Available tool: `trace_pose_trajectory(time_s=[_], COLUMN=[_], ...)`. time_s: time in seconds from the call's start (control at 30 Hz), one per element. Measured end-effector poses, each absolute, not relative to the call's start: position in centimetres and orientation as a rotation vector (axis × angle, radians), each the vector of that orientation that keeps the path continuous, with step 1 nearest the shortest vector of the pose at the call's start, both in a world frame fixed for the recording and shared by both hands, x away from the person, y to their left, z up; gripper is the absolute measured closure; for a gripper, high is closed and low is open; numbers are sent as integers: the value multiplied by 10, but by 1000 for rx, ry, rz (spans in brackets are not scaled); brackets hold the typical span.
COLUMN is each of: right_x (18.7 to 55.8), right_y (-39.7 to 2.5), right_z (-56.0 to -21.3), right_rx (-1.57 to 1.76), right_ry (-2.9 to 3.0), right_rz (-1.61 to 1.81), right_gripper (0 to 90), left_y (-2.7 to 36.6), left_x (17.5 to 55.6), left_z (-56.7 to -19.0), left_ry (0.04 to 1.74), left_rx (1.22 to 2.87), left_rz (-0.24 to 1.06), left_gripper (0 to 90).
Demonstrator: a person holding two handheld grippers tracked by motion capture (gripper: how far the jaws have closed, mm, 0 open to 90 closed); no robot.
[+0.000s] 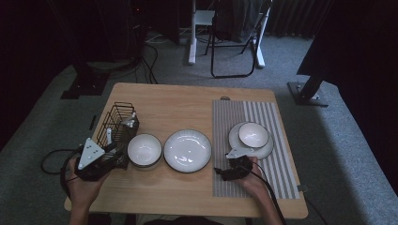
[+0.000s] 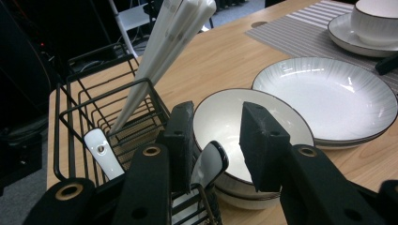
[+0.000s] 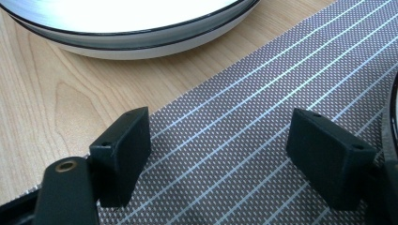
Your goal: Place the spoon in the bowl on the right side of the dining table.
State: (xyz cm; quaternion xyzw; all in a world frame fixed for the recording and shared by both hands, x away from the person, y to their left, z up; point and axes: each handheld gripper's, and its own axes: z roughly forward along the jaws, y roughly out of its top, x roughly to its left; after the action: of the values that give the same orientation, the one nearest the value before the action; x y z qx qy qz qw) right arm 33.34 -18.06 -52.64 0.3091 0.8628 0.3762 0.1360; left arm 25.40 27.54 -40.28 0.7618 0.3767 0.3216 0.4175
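Left gripper (image 2: 217, 145): fingers narrowly parted, holding nothing, poised above the near corner of the black wire cutlery basket (image 2: 89, 117).
White ceramic spoon (image 2: 210, 164): leaning at that basket corner, just below the fingers.
Small white bowl with dark rim (image 2: 230, 122): on the wooden tabletop (image 1: 187, 103), just beside the basket.
Right gripper (image 3: 220, 154): fingers wide apart, low over the grey striped placemat (image 3: 244, 140).

Wooden table (image 1: 187, 185); rack (image 1: 117, 124), bowl (image 1: 144, 150), plate (image 1: 187, 150), placemat (image 1: 244, 178)
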Motion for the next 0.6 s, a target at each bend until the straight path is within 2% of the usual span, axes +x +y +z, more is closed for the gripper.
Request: trace_pose_trajectory(time_s=[0.43, 0.6], right_x=[333, 333], right_y=[-181, -181], right_z=[-526, -526], right_rx=[894, 895], right_ry=[2498, 2498], right_rz=[1089, 1089], right_gripper=[218, 218], left_y=[273, 274], left_x=[254, 255], left_z=[-410, -411], left_ry=[963, 973], left_rx=[1948, 1958], left_rz=[840, 850], left_gripper=[671, 704])
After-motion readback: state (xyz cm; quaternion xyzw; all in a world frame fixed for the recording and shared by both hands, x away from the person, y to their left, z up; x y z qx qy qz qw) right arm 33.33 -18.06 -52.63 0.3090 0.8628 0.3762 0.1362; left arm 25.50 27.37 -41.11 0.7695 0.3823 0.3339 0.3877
